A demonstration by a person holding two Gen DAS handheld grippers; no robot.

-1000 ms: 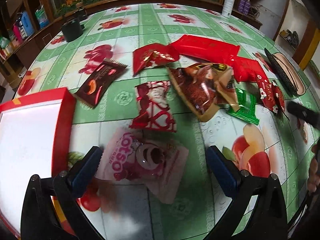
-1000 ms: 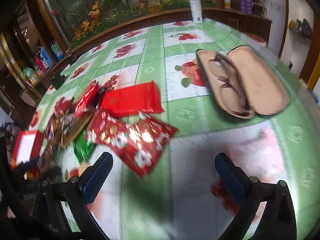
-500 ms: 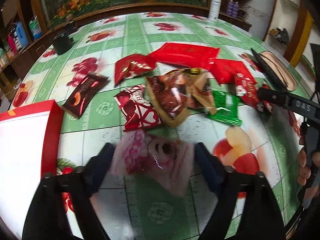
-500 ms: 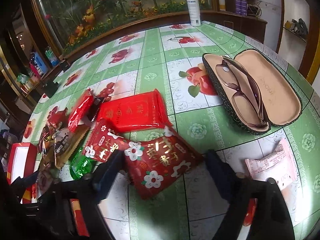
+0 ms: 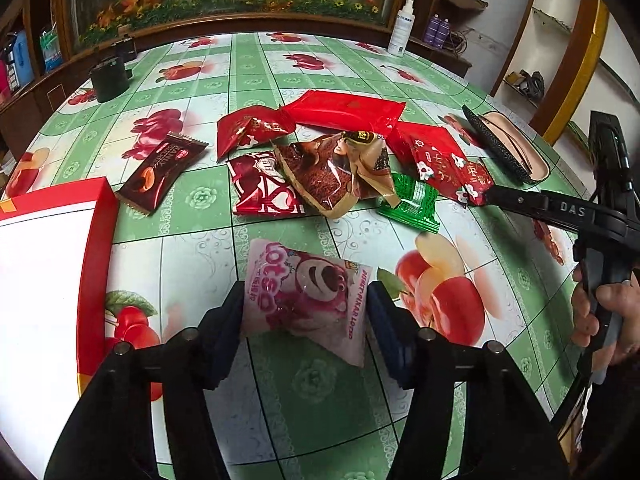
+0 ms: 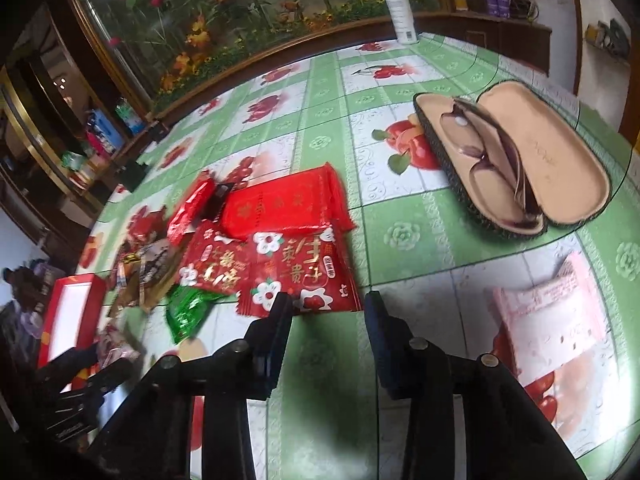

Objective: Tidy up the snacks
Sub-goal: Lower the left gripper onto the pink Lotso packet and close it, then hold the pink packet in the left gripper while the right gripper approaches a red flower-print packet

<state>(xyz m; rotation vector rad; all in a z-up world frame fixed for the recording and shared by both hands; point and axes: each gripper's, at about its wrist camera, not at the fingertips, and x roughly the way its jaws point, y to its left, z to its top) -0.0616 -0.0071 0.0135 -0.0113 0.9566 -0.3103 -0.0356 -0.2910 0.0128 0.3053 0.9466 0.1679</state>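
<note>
My left gripper [image 5: 306, 312] is shut on a pink Lotso bear snack bag [image 5: 306, 288] and holds it just above the table. A red box with a white inside [image 5: 44, 280] lies at its left. A pile of snacks lies beyond: a dark chocolate bar [image 5: 160, 172], a brown bag [image 5: 336, 172], a green packet [image 5: 412, 200] and red packets [image 5: 344, 112]. My right gripper [image 6: 326, 306] is half closed, its jaws narrowed around the near edge of a red flowered packet [image 6: 300, 272], still lying on the table.
An open glasses case with glasses [image 6: 512, 160] lies at the right. A pink wafer packet [image 6: 548, 312] lies near the right gripper. A dark cup [image 5: 108, 80] and a white spray bottle [image 5: 402, 28] stand at the table's far edge.
My left gripper closed on the pink bag and lifted it. My right gripper moved up to the red flowered packet and its jaws narrowed.
</note>
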